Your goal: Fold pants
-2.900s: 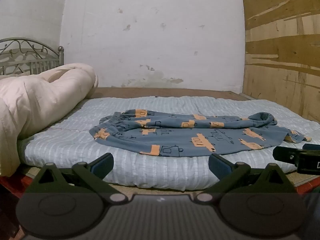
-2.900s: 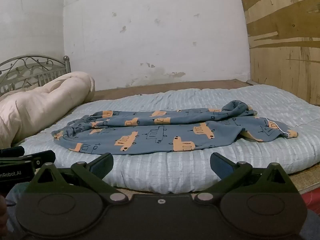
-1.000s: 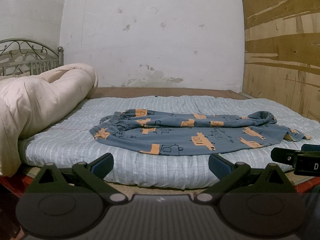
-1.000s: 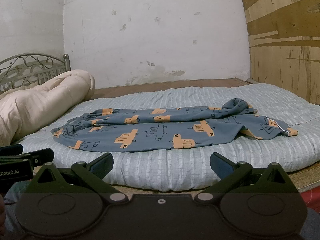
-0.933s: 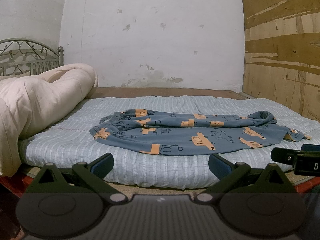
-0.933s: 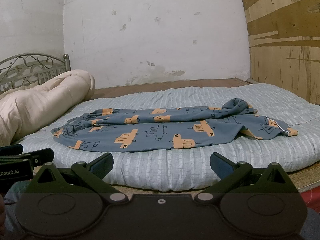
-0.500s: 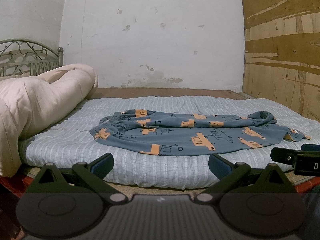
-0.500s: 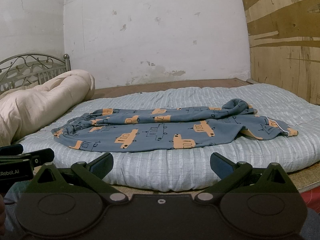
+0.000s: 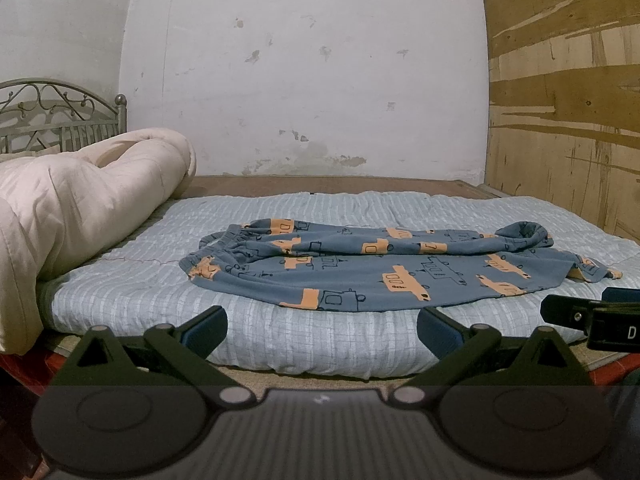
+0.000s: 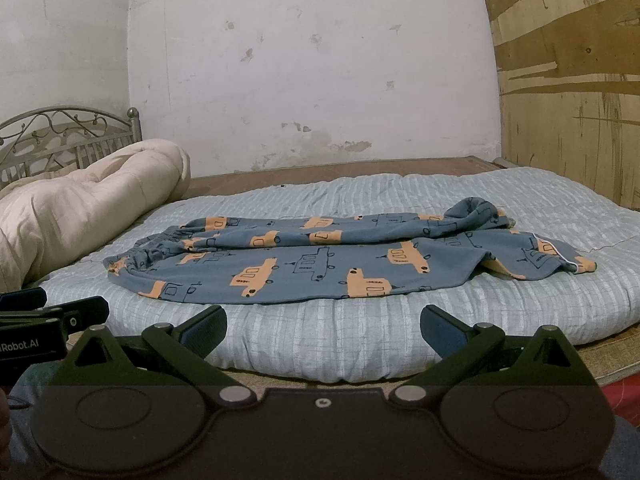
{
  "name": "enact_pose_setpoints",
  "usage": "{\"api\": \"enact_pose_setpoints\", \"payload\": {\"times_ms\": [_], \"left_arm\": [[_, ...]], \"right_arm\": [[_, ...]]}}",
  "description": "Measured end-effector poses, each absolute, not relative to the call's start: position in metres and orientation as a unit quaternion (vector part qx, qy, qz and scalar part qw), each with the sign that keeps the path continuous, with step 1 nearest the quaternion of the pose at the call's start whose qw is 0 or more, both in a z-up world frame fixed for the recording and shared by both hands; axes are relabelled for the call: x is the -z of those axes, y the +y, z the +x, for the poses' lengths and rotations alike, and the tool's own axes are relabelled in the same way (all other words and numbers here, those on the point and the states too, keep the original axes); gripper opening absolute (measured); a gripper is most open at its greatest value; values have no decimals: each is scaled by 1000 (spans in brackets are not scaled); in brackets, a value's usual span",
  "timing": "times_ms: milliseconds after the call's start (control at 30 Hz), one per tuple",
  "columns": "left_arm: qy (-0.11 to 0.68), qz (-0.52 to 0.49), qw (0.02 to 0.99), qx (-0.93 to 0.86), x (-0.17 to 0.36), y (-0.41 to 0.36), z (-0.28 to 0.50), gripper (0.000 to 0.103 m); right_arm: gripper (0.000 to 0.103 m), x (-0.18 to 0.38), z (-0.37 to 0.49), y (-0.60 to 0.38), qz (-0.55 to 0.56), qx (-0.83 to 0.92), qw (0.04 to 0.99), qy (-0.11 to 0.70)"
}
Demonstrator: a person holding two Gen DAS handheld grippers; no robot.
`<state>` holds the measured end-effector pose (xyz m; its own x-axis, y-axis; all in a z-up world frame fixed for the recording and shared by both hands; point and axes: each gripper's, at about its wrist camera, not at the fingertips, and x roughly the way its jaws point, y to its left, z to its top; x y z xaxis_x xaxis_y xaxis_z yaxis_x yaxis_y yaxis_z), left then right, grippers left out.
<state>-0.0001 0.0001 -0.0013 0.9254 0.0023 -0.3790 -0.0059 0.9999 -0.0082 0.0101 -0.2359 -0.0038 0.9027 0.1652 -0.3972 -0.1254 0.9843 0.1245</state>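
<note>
On the pale blue mattress (image 9: 132,280), right of the rolled cream quilt (image 9: 80,196), the pants (image 9: 384,268) lie crumpled, waistband leftward. The left gripper (image 9: 322,330) and right gripper (image 10: 324,330) hang short of the near edge, jaws spread, empty. Likely best: pinch waistband and cuffs, flatten first. Bare mattress surrounds the cloth; the far leg's lie seems bunched.

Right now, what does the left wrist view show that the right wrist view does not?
Only the left view shows the right tongs, at its right edge. Only the right view shows the left tongs, at its left edge. Both show the blue pants lying unfolded on the striped mattress, the rolled cream quilt, and both tongs open.
</note>
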Motion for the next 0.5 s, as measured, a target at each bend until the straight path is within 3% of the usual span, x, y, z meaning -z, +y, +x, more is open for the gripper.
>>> {"api": "enact_pose_setpoints", "payload": {"times_ms": [500], "left_arm": [[213,-6,977,-3,4,1,5,102]], "right_arm": [[102,6,13,-233,47,-77,972,218]]}}
